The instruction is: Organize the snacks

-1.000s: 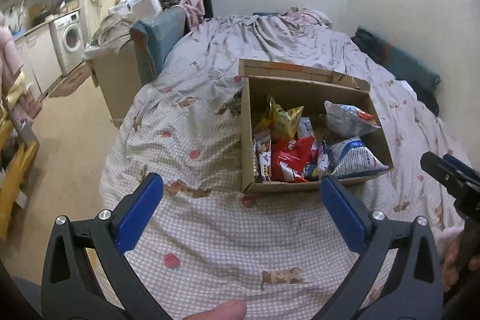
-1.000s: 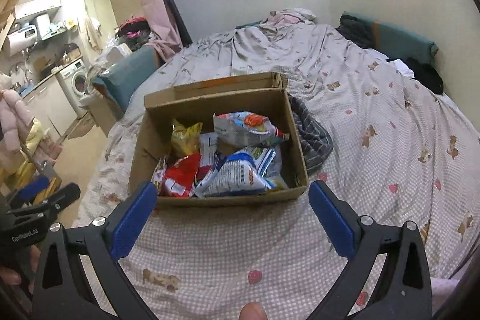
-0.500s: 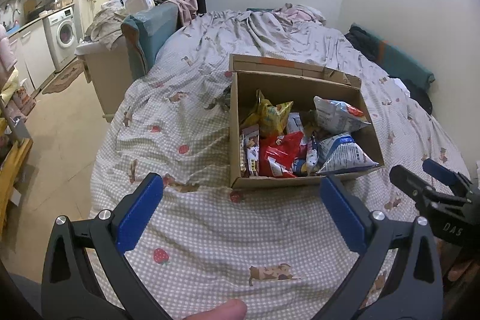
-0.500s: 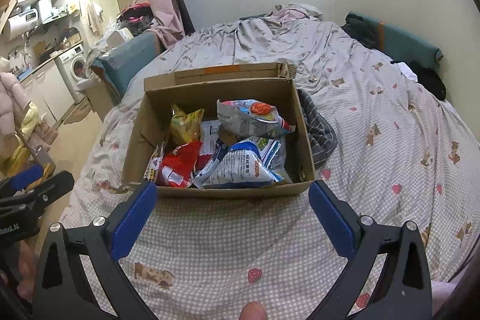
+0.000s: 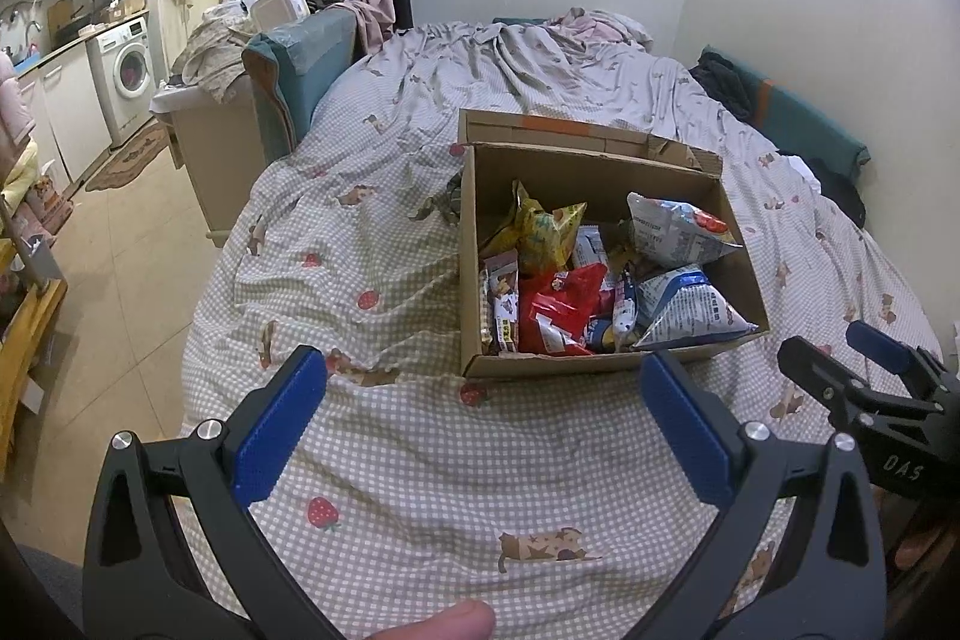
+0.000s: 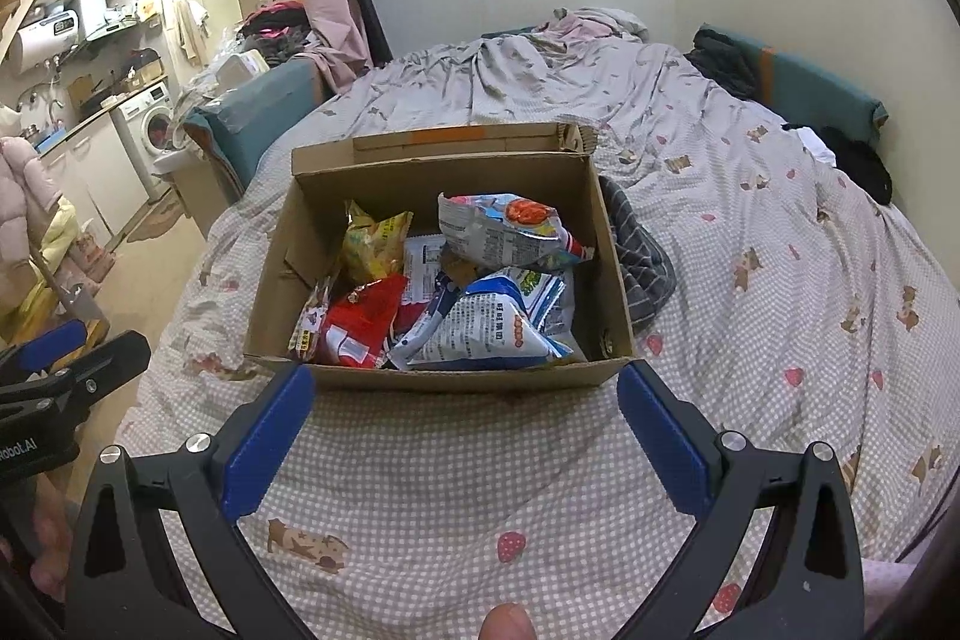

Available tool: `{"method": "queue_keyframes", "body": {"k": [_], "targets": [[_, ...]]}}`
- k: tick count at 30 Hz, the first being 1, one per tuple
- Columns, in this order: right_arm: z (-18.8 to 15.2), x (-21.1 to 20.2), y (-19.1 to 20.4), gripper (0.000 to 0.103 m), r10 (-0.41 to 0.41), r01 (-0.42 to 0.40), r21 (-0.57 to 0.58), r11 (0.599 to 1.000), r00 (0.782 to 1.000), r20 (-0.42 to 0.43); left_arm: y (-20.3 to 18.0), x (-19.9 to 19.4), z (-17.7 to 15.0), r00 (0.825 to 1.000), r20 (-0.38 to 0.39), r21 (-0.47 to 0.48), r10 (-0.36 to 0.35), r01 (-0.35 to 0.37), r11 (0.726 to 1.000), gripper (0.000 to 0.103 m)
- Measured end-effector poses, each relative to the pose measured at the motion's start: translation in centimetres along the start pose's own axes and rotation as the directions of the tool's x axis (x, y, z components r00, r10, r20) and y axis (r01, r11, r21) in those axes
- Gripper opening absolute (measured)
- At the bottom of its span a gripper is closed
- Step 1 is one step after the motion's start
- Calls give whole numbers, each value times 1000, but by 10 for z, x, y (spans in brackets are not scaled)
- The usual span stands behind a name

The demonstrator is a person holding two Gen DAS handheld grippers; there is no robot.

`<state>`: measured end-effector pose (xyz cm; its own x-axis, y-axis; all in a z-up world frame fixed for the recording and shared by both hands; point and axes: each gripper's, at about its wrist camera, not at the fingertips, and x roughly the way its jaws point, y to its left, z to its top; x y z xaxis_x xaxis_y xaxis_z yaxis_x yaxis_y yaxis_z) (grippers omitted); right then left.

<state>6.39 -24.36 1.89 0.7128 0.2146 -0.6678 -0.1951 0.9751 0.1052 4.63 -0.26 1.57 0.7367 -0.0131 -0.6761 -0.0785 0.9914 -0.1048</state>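
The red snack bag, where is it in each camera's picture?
Left wrist view: the red snack bag lies near the front of the cardboard box, right of the picture's middle.
Right wrist view: the red snack bag sits in the front left part of the cardboard box, left of the picture's middle.
Shared landmark: the yellow snack bag stands just behind it in both views.

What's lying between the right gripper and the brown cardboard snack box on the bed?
Only bare checked bedspread separates the open right gripper from the brown cardboard snack box, as the right wrist view shows.
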Motion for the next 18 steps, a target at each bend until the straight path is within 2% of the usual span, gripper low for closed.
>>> {"method": "queue_keyframes", "body": {"k": [18], "targets": [[2,-2,0,103,10,-10,0,1000,1000,7,0,-1,-1,1000,-3,4,-6,6,1000,103]]}}
